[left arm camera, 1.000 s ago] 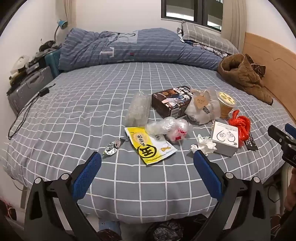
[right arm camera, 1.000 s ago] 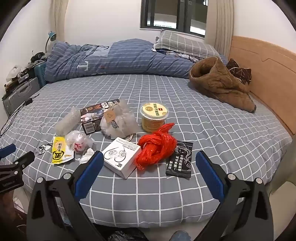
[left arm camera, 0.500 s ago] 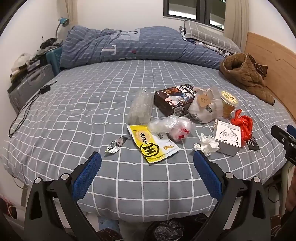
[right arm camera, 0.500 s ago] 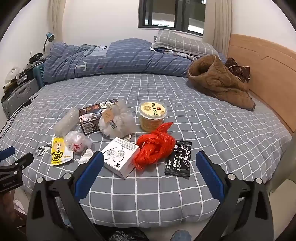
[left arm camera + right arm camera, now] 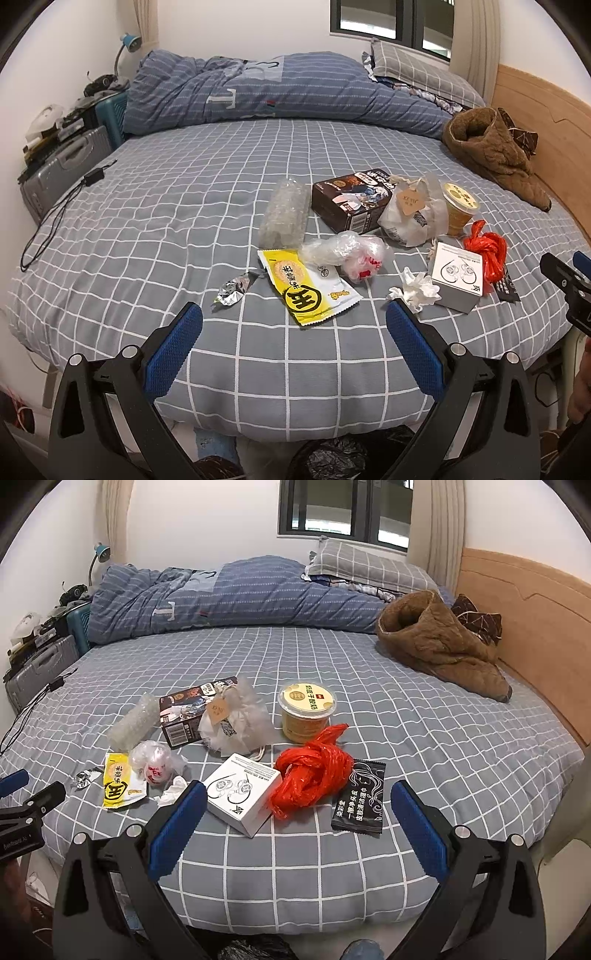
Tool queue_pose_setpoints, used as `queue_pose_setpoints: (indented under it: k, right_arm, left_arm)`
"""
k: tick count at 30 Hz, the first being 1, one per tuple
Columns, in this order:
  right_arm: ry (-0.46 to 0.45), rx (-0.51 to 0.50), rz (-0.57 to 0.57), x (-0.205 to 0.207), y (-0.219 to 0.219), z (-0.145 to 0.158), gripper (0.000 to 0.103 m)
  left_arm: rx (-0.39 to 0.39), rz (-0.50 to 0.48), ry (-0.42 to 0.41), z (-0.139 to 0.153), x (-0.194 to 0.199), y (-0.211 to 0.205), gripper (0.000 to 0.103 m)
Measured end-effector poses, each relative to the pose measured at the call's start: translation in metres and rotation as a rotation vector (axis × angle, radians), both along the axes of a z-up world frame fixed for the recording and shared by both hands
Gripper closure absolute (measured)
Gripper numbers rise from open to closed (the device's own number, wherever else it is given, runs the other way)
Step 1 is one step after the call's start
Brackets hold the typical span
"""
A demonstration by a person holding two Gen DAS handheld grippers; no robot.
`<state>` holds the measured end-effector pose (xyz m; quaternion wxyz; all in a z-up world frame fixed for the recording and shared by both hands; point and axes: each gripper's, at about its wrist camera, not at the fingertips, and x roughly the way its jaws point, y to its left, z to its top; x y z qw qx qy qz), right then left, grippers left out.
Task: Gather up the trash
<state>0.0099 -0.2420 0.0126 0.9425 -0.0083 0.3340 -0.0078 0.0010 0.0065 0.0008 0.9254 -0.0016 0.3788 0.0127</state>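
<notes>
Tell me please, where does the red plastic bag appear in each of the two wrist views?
Left wrist view: the red plastic bag lies at the right, behind the white box.
Right wrist view: the red plastic bag lies near the centre, between the white box and the black sachet.
Shared landmark: the white box, touching the bag.

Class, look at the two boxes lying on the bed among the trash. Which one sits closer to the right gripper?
The white box printed with earbuds: it lies just ahead of the right gripper, beside its left finger. The dark box lies farther back, by the translucent bag.
</notes>
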Motion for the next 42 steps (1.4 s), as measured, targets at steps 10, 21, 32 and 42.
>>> queue_pose_setpoints:
  k: [10, 21, 32, 42]
  right_arm:
    - [-0.001, 0.003, 0.001, -0.0001, -0.0008, 0.0008, 0.007]
    - [0.000, 0.001, -0.006, 0.0016, -0.0025, 0.0033, 0.007]
    - [-0.002, 0.012, -0.025, 0.0020, -0.0068, 0.0036, 0.007]
    - [-0.004, 0.010, -0.025, 0.0015, -0.0070, 0.0036, 0.007]
  left_arm:
    - [0.004, 0.004, -0.005, 0.0026, -0.0007, -0.0013, 0.006]
    - [0.001, 0.004, -0.005, 0.0029, 0.0001, -0.0010, 0.006]
    - [0.003, 0.006, -0.008, 0.0037, 0.0003, -0.0020, 0.006]
    - [-0.003, 0.003, -0.009, 0.0063, -0.0004, -0.0037, 0.006]
